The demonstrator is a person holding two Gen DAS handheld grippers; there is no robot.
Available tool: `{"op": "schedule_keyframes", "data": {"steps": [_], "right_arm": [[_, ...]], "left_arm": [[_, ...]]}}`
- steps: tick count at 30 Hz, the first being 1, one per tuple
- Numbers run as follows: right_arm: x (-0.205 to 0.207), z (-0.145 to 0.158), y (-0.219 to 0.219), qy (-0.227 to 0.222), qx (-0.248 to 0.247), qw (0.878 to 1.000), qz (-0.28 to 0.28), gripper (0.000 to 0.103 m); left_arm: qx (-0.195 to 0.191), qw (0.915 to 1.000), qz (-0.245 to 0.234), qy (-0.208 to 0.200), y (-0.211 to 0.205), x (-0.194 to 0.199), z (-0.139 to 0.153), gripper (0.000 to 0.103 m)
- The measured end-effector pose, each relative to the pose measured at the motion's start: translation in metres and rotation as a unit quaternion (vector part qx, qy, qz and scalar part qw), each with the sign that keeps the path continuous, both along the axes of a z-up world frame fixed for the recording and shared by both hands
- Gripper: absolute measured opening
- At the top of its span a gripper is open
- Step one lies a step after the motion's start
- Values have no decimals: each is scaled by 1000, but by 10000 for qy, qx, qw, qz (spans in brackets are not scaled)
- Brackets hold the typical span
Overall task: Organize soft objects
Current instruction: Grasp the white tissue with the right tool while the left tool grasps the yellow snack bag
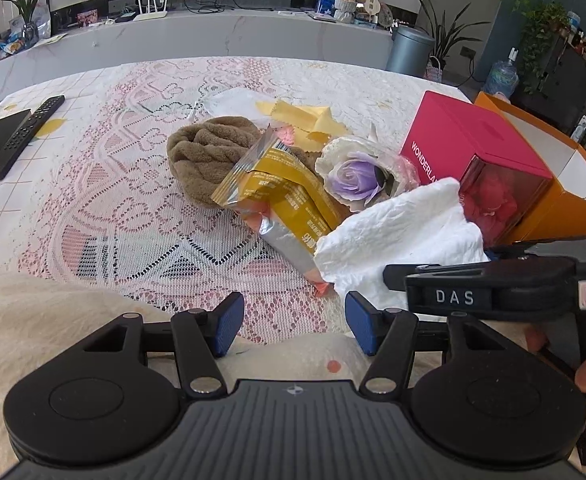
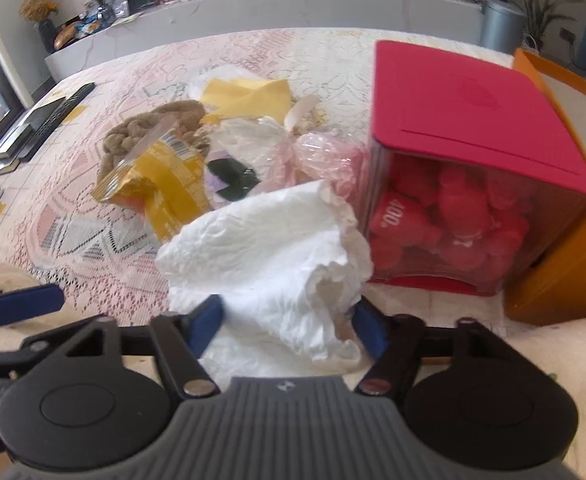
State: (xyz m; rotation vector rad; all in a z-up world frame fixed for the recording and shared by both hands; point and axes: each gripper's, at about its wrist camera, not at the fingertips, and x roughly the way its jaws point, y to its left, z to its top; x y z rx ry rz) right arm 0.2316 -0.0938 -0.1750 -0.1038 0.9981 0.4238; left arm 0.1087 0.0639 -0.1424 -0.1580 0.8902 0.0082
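**Crumpled white paper between the right jaws, left jaws spread over bare lace**

The right gripper [image 2: 287,326] has its blue-padded jaws spread wide on either side of a crumpled white sheet of tissue-like paper [image 2: 265,248]; the sheet fills the gap, but the view is blurred, so whether the pads actually touch it is hard to say. The left gripper [image 1: 294,326] sits just beside it with its jaws parted and nothing between them, only the pink-and-white lace cloth of the counter [image 1: 133,208].

Behind the white sheet lies a loose pile. A brown fluffy rolled towel [image 1: 205,152] sits at the far left of it, with a yellow-and-silver foil snack packet [image 1: 277,188] leaning across its right side. Next to the packet is a purple artificial rose in a cream wrapper [image 1: 353,172], and behind these lie flat yellow cloth pieces with zigzag edges [image 1: 305,116].

To the right stands a red box with a clear front and red plush shapes inside [image 2: 465,160], touching the right edge of the white sheet. An orange open-topped box [image 2: 565,248] stands against its far side. Well to the left, a black remote control [image 1: 29,132] rests on the counter
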Motion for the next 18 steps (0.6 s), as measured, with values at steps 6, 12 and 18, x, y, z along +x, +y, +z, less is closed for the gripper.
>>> {"op": "schedule_keyframes", "data": {"steps": [6,12,18], "right_arm": [[-11,16,-2,-252,-27,9996,133,16],[-17,41,-17,-600,-65,9982,-56,8],[-2,26,-28,-319,-299,9986,-311,8]], "left_arm": [[-51,10000,-12,-39,1,-2,3,69],[-81,9996,-124,-247,-3,-4,13,69],[-79,9989,-326,-339,-3,6,20,70]]}}
